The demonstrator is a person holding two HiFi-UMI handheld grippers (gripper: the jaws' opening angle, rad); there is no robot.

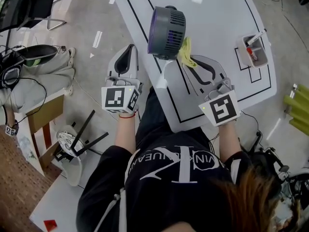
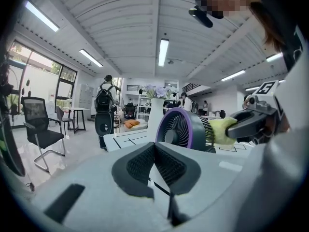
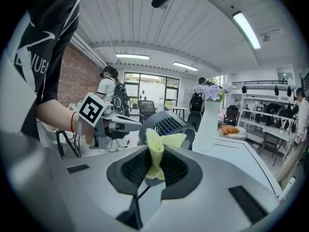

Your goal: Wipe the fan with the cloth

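Note:
A dark grey fan (image 1: 166, 30) with a purple ring stands on the white table (image 1: 217, 13), near its left edge. My right gripper (image 1: 186, 63) is shut on a yellow cloth (image 1: 186, 51), which touches the fan's right side. In the right gripper view the cloth (image 3: 155, 151) sticks up between the jaws, just in front of the fan (image 3: 169, 123). My left gripper (image 1: 131, 47) hangs left of the fan, off the table edge, shut with nothing in it. From the left gripper view (image 2: 154, 145) the fan (image 2: 181, 129) faces me, with the cloth (image 2: 222, 130) pressed on its far side.
A grey bin (image 1: 253, 50) with pens stands at the table's right. A tall white vase (image 3: 208, 124) with flowers stands behind the fan. Black lines mark the tabletop. Chairs (image 1: 29, 8) and a stool (image 1: 72, 144) stand on the floor at the left.

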